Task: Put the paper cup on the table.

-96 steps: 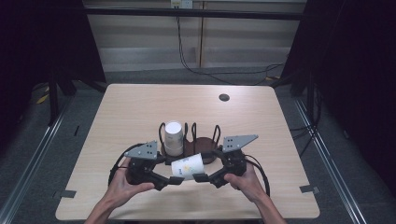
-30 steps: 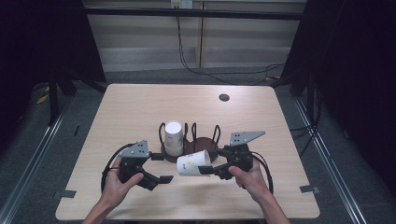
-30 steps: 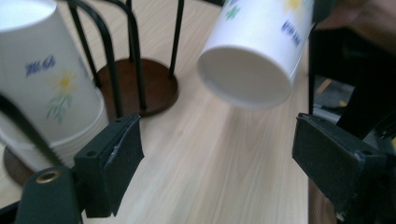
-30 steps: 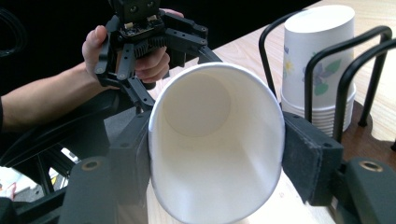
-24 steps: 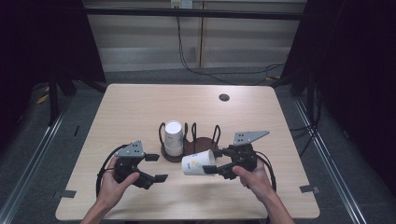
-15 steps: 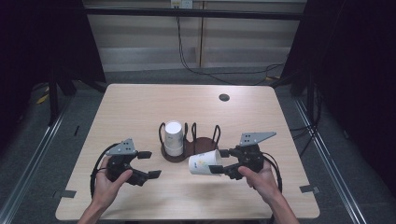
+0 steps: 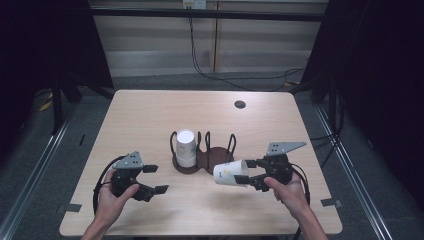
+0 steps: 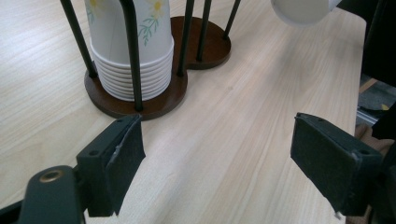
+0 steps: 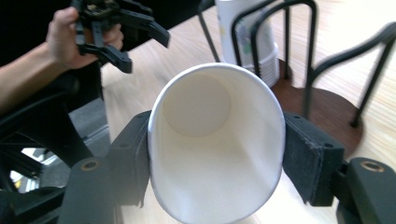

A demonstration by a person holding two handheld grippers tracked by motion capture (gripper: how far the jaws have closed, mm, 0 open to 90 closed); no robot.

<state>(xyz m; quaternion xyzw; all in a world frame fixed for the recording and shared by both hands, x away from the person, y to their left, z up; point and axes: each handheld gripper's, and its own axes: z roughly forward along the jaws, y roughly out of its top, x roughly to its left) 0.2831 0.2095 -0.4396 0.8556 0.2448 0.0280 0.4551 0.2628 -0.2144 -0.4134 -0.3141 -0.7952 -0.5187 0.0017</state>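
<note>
The right tongs (image 9: 212, 163) clenched a squashed cup (image 9: 215, 144); the left tongs (image 8: 233, 158) gaped empty. A harder squeeze could crumple it.

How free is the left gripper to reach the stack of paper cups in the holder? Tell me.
Probably free: the left gripper has its jaws open and empty, with bare table up to the stack of paper cups, though the holder's black rods partly fence it.
</note>
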